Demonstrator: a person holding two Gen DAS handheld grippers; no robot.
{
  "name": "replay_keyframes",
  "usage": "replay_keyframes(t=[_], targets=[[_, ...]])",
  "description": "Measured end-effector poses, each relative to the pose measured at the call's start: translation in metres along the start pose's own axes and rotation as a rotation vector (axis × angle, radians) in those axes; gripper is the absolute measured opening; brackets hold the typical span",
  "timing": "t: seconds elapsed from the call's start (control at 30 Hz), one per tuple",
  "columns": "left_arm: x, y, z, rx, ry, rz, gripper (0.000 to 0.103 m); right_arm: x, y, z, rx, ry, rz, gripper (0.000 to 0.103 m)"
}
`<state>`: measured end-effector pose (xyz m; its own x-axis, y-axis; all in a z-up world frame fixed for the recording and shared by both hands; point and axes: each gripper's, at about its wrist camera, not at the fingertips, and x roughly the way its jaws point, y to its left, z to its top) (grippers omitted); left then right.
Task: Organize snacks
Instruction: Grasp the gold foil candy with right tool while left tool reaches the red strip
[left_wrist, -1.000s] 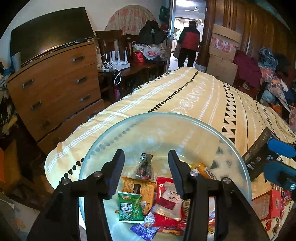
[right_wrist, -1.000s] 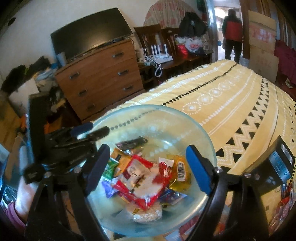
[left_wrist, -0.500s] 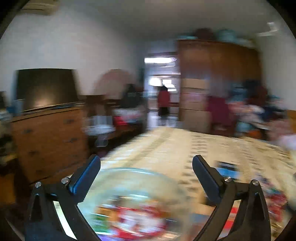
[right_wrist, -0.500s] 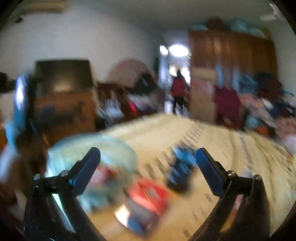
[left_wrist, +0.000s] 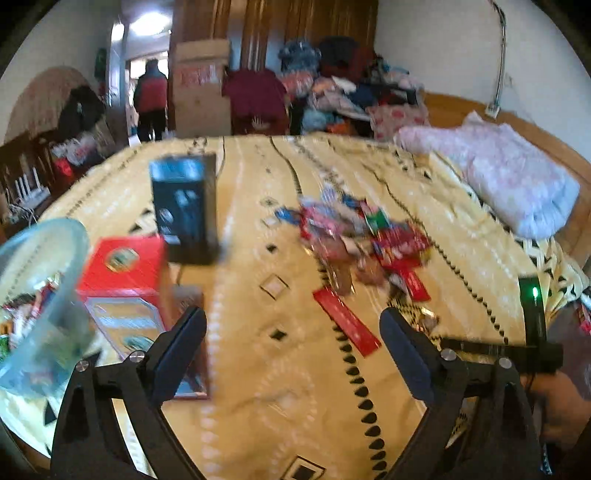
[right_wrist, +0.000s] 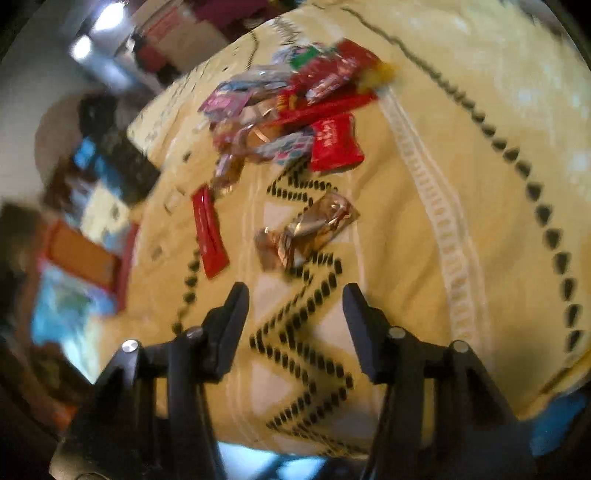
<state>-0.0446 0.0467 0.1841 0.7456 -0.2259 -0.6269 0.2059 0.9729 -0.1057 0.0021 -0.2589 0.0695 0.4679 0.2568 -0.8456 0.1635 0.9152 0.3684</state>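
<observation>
A loose pile of snack packets (left_wrist: 354, 236) lies on the yellow patterned bedspread (left_wrist: 258, 387), with a long red packet (left_wrist: 347, 325) nearest. My left gripper (left_wrist: 293, 354) hovers short of it, jaws wide and closing slightly, nothing between them. The glass bowl (left_wrist: 40, 295) holding snacks sits at the far left. In the right wrist view, my right gripper (right_wrist: 295, 314) points down at the bedspread, jaws closing on empty air. A bronze foil snack (right_wrist: 306, 232) lies just ahead of its fingertips, with a red stick packet (right_wrist: 208, 236) to its left and the pile (right_wrist: 288, 92) beyond.
A red box (left_wrist: 125, 266) and a dark upright box (left_wrist: 184, 206) stand between bowl and pile. A folded pink quilt (left_wrist: 509, 184) lies at the right. A hand (left_wrist: 561, 406) holds the other gripper's handle at lower right. A person stands in the far doorway.
Both views have swung right from above the bowl to the loose snacks on the bed. The left jaws opened wide. The right jaws opened wide, then narrowed.
</observation>
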Motion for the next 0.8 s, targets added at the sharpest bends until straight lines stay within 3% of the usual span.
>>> replay_keyframes(t=[0.1,0.2,0.3,0.33,0.37,0.5,0.57,0.67,0.8], targets=[[0.011,-0.008,-0.002,-0.008,0.014,0.011,0.096,0.021,-0.012,0.017,0.127,0.009,0.083,0.055],[0.018,-0.007,0.0,-0.008,0.026,0.026,0.096,0.045,-0.012,0.033,0.136,0.017,0.032,0.055],[0.046,-0.01,-0.002,-0.052,0.066,0.009,0.096,0.06,0.008,0.041,0.013,-0.008,-0.049,0.051],[0.059,-0.01,-0.004,-0.076,0.091,-0.003,0.096,0.064,0.017,0.042,-0.059,-0.013,-0.084,0.041],[0.071,-0.01,-0.006,-0.095,0.116,-0.017,0.096,0.067,0.022,0.042,-0.115,-0.008,-0.1,0.037],[0.125,-0.03,-0.018,-0.096,0.227,-0.079,0.093,0.059,0.037,0.026,-0.268,-0.006,-0.083,0.034],[0.161,-0.043,-0.023,-0.112,0.291,-0.12,0.085,0.054,0.037,0.021,-0.296,-0.019,-0.088,0.034],[0.194,-0.053,-0.029,-0.137,0.328,-0.1,0.084,0.053,0.027,0.016,-0.301,-0.006,-0.075,0.035],[0.219,-0.068,-0.037,-0.093,0.357,-0.014,0.08,0.044,0.015,0.015,-0.3,0.007,-0.061,0.041]])
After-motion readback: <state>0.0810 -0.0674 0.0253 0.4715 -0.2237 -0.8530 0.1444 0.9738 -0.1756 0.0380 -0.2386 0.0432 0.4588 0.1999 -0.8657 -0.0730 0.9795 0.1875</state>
